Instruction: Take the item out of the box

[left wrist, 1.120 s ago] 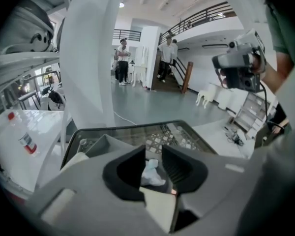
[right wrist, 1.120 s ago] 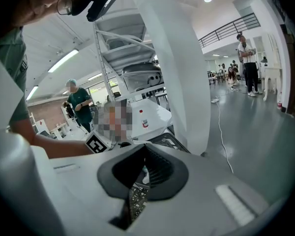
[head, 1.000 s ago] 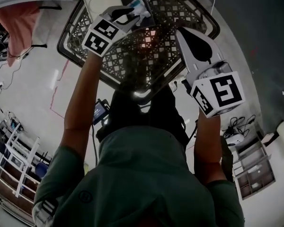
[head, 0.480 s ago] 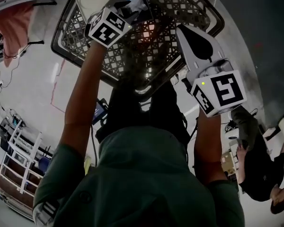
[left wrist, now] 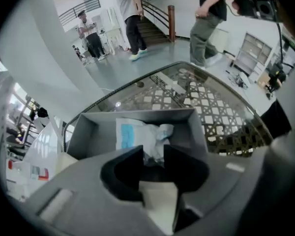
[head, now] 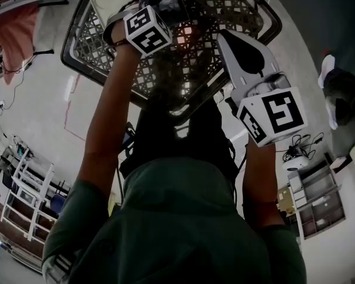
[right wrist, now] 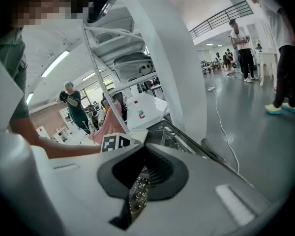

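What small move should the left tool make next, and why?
Probably lower the left tool a little further and close it on the packet. Its jaws have just been closing but stand apart. The crumpled white-and-blue packet shows in the gap between them, apparently not yet pinched, and it lies inside the open grey box.

The jaws of the left gripper [left wrist: 152, 154] hide the lower part of the white-and-blue packet [left wrist: 137, 132] in the box [left wrist: 86, 132]; the packet's print is too blurred to read.
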`<move>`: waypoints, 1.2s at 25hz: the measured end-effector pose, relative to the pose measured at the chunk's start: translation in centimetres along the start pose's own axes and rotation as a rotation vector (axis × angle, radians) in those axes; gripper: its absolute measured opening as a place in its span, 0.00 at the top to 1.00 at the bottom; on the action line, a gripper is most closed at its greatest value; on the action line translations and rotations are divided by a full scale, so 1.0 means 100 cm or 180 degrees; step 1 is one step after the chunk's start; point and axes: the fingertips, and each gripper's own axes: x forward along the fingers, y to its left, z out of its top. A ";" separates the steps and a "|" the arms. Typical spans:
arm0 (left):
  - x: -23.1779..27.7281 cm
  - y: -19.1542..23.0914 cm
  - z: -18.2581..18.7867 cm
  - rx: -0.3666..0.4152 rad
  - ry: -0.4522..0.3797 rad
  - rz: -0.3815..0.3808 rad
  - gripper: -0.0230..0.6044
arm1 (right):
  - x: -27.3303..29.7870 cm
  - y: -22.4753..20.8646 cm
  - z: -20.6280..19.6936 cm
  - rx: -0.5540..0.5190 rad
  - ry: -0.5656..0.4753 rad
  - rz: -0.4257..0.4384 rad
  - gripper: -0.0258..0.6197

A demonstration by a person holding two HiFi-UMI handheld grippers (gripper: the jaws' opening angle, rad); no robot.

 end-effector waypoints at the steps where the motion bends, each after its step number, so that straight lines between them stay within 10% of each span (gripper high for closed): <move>1: 0.000 0.001 0.000 0.0011 0.0018 0.0019 0.78 | -0.001 0.000 0.000 0.0001 -0.0003 -0.0005 0.95; 14: -0.011 0.011 0.000 -0.0135 -0.0091 0.0129 0.94 | -0.012 0.004 0.006 -0.0032 -0.0053 -0.0050 0.95; 30: -0.147 0.026 0.031 -0.0409 -0.0925 0.0347 0.95 | -0.035 0.053 0.066 -0.0250 -0.0248 -0.0087 0.95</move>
